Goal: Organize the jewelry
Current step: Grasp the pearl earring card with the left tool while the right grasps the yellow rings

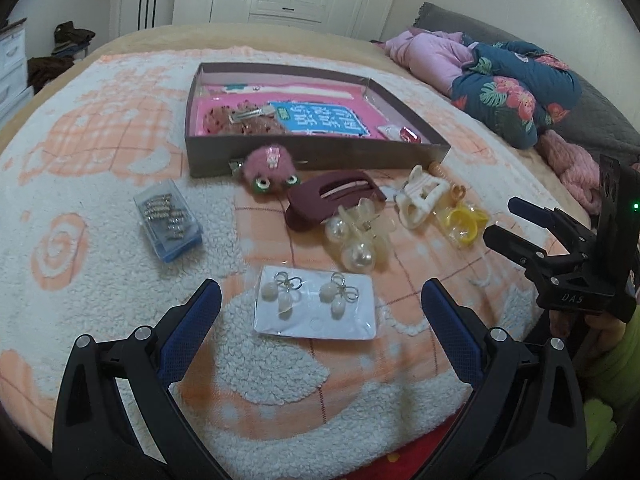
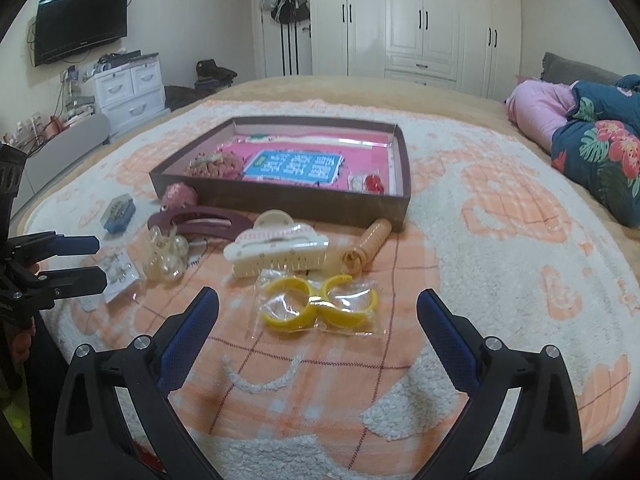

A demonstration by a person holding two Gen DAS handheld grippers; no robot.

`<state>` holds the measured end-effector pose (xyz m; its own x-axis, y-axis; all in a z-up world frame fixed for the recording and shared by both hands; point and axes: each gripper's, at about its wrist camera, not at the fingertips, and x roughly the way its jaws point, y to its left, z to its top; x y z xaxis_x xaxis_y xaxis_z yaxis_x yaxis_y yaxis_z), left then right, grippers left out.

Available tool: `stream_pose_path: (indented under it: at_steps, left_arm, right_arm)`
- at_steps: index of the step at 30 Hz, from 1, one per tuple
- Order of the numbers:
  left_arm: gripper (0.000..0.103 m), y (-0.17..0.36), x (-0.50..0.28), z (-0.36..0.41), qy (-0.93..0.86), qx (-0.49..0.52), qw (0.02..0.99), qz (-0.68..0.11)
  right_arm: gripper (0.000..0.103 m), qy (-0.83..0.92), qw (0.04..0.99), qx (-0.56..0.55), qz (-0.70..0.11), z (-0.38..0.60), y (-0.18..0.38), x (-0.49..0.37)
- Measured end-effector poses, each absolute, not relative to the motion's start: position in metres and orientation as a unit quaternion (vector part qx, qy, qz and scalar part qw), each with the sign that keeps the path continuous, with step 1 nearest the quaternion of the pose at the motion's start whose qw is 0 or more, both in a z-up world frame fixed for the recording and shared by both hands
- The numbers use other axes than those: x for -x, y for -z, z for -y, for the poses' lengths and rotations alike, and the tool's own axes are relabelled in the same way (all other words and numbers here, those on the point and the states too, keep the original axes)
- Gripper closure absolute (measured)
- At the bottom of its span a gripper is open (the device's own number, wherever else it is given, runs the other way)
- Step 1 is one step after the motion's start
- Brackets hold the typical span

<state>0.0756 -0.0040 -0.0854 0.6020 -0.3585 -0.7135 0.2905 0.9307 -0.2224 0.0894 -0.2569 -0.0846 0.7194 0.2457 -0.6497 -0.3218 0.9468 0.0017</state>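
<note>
Both tools hang above the bed [image 2: 500,216] with nothing held, so this reads as the approach before a pick; a few pieces already lie in the brown box [image 1: 304,156], most are still loose on the blanket.

The left gripper [image 1: 320,312] has its jaws wide apart; the earring card [image 1: 316,308] lies flat directly ahead of it, between the fingertip lines, not touched; just beyond the card sit the pearl clip [image 1: 356,236] and the maroon clip [image 1: 328,200], with the box further ahead and the small blue case [image 1: 168,220] off to its left.

The right gripper [image 2: 318,312] is likewise spread and empty; the bagged yellow hoops [image 2: 320,308] lie straight in front of it, between the fingers' reach; the white claw clip [image 2: 276,252] is just past them, the coiled hair tie [image 2: 364,252] ahead and slightly right, the box beyond.

Judged from this, each tool has its target lined up; the next move calls for a descent to the blanket and a closing on a thin, flat thing; the card and the slippery bag both sit low in soft pile, so the fingers would need to catch an edge rather than press down from above; then a carry forward into the box.
</note>
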Motion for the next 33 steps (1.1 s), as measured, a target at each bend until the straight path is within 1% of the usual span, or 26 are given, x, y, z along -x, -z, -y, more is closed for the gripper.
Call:
stream_pose_path:
  at_steps: [10,18,19,20,21,24,28,29,32,33]
  left_arm:
    - [0.011,0.097,-0.082,0.009,0.19,0.03,0.891,-0.412]
    - [0.011,0.101,-0.083,0.015,0.189,0.014,0.892,-0.411]
    - [0.011,0.101,-0.084,0.015,0.188,0.013,0.892,-0.411]
    - [0.011,0.102,-0.084,0.015,0.188,0.012,0.892,-0.412]
    - [0.011,0.102,-0.084,0.016,0.187,0.011,0.891,-0.413]
    - [0.013,0.103,-0.084,0.018,0.185,0.006,0.892,-0.413]
    - [0.025,0.102,-0.083,0.016,0.181,0.007,0.893,-0.411]
    - [0.03,0.102,-0.083,0.015,0.18,0.008,0.894,-0.411]
    - [0.036,0.103,-0.083,0.014,0.175,0.005,0.894,-0.412]
    - [0.039,0.102,-0.083,0.014,0.177,0.006,0.894,-0.412]
  right_arm:
    - [0.006,-0.146,0.912,0.054,-0.38,0.252,0.107,-0.113]
    - [0.007,-0.148,0.909,0.057,-0.386,0.248,0.116,-0.12]
    - [0.009,-0.151,0.909,0.057,-0.384,0.248,0.116,-0.119]
    - [0.019,-0.157,0.908,0.06,-0.384,0.248,0.116,-0.118]
    - [0.022,-0.158,0.909,0.064,-0.381,0.247,0.115,-0.117]
    - [0.025,-0.165,0.909,0.065,-0.378,0.247,0.114,-0.113]
    - [0.025,-0.175,0.908,0.061,-0.376,0.249,0.111,-0.107]
    - [0.025,-0.179,0.908,0.059,-0.375,0.249,0.11,-0.106]
    - [0.025,-0.185,0.907,0.052,-0.374,0.251,0.106,-0.102]
    - [0.025,-0.187,0.907,0.047,-0.374,0.252,0.104,-0.1]
